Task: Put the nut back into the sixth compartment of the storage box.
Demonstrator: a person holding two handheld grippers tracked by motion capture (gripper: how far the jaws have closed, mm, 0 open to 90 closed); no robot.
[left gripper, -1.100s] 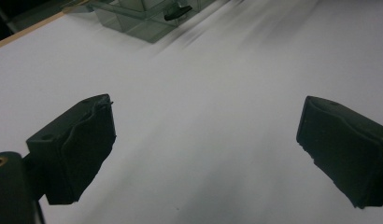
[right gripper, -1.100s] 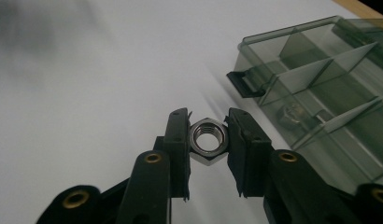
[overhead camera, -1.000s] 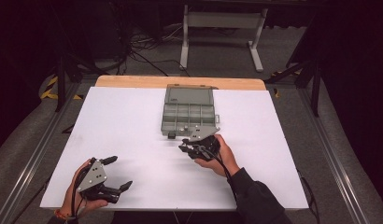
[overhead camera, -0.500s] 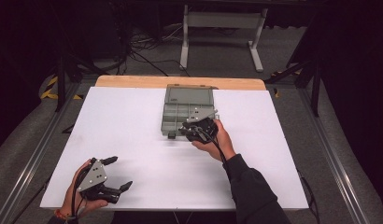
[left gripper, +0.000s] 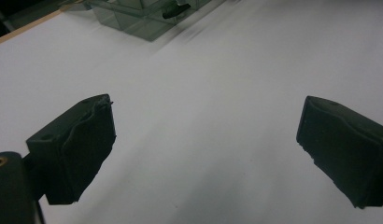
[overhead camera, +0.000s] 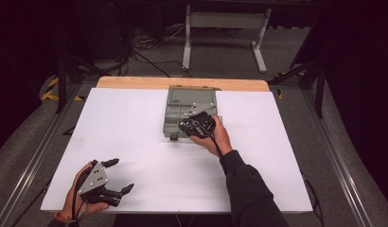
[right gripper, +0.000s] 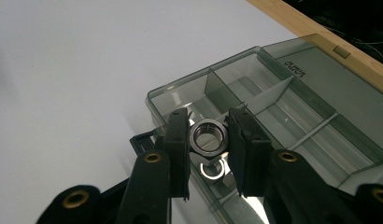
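**Nut held over organiser box, release pending**

High view: Right tool (overhead camera: 196,126) positioned over the near edge of the grey compartment box (overhead camera: 191,98), which sits at the far middle of the white worktop (overhead camera: 135,127). Left tool (overhead camera: 117,176) parked low at the near left corner, well apart from the box, jaws spread, holding nothing. Load in the right tool too small to make out from here.

Left gripper view: Jaws wide apart over bare worktop; nothing between them. Corner of the box visible far off at the top edge.

Right gripper view: Right tool clamped on a steel hex nut (right gripper: 209,136), gripped flat-to-flat between both pads, bore facing the camera. Nut raised above the near corner compartment of the box. A second nut (right gripper: 212,170) lying in the compartment directly below, partly hidden by the held one.

Assessment: carry judged essentially complete; placement not yet done. Remaining: lower into the compartment, release, withdraw. Other compartments appear empty as far as visible.
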